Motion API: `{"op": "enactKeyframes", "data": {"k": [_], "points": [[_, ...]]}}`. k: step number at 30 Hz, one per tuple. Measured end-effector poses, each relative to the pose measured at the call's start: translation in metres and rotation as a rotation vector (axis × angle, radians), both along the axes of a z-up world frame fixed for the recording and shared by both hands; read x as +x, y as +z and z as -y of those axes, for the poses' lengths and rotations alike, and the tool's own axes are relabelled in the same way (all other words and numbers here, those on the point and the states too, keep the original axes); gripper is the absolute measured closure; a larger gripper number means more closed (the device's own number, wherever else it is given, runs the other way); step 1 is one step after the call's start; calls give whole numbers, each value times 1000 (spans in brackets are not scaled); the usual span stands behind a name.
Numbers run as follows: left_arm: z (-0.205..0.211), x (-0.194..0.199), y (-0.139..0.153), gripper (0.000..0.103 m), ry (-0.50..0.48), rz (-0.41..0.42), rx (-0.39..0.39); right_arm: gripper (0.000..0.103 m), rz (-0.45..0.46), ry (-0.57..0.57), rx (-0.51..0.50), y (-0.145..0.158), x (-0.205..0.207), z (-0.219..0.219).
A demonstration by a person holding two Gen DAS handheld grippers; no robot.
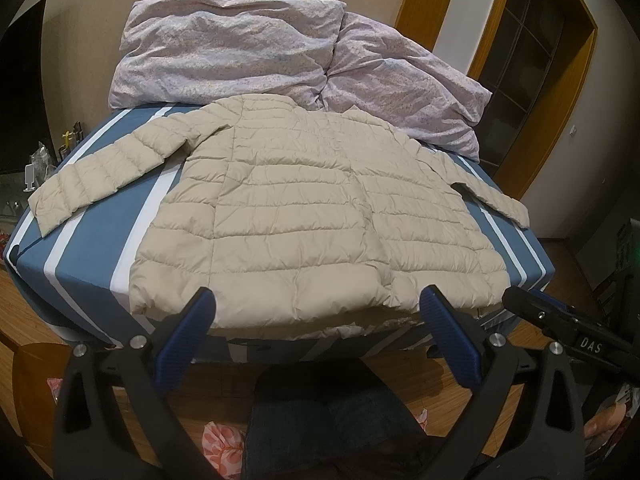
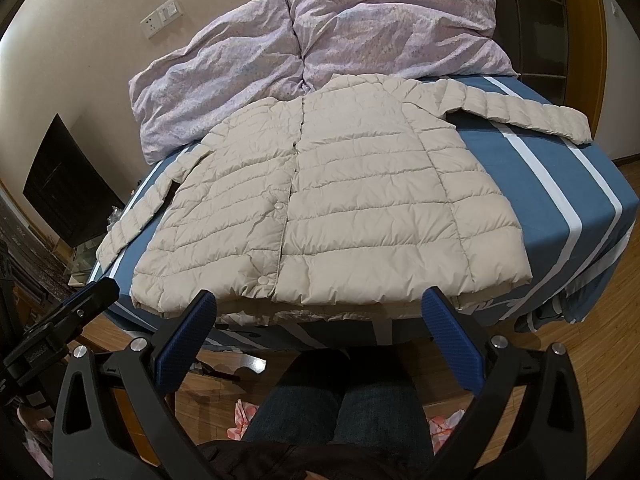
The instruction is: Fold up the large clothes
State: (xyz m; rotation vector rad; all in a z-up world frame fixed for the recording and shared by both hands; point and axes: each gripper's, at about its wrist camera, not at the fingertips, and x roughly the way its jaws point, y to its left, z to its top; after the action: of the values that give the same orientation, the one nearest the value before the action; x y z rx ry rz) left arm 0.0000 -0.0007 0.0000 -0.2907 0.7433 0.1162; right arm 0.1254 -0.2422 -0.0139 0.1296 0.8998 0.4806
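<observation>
A beige quilted puffer jacket lies flat, front up and snapped shut, on the blue bed with white stripes. Both sleeves are spread out to the sides. Its hem hangs at the near bed edge. In the right wrist view the jacket shows its snap buttons down the middle. My left gripper is open and empty, held just before the hem. My right gripper is open and empty, also just short of the hem. The right gripper also shows at the right of the left wrist view.
A rumpled lilac duvet is piled at the head of the bed. The person's knees in dark jeans are below the grippers. Wooden floor surrounds the bed. A wooden door frame stands at the right, a dark screen at the left.
</observation>
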Motion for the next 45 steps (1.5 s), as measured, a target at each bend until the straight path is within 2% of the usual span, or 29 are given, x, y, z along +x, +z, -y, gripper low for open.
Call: {"op": "enactKeyframes", "data": {"k": [45], "points": [[-1, 0, 0, 2, 3, -2, -1, 1, -6, 1, 1, -1, 4, 0]]}}
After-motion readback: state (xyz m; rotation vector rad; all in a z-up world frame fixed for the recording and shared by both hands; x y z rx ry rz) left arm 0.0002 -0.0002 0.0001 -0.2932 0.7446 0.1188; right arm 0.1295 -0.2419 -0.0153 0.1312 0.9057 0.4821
